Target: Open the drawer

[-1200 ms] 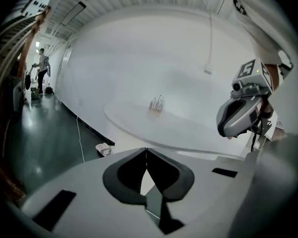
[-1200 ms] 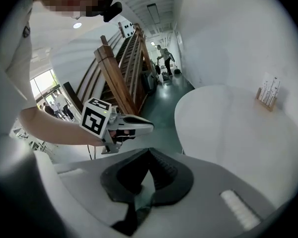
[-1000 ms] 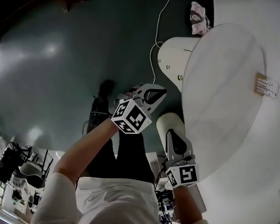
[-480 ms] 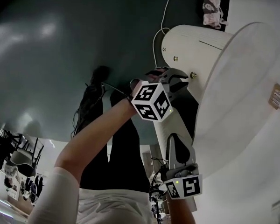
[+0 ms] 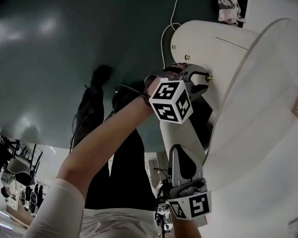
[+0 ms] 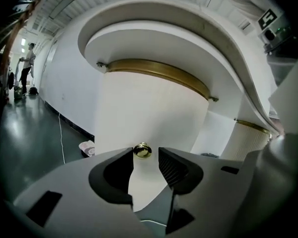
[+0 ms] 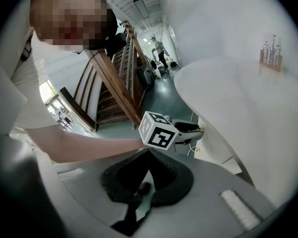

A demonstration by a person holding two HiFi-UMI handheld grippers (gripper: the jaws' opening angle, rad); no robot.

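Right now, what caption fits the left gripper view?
Left gripper, jaws just opening and empty, lines up on the drawer's brass knob.

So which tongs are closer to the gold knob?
Left. The left tongs, just opened, are at the knob, not gripping it; the right tongs hang lower, shut, farther away.

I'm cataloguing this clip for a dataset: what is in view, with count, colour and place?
cabinet: one, white, rounded, right of the head view
drawer front: one, white, curved, ahead of the left gripper
knob: one, brass, on the drawer front
trim: one band, brass, above the drawer front
cable: one, white, across the floor to the cabinet
cloth: one, pink and white, on the floor beside the cabinet
floor: dark green, glossy
staircase: one, wooden, behind the person
bystander: one, far down the hall
left gripper: grey, jaws just opened, knob at their tips, untouched
right gripper: grey, jaws together, empty
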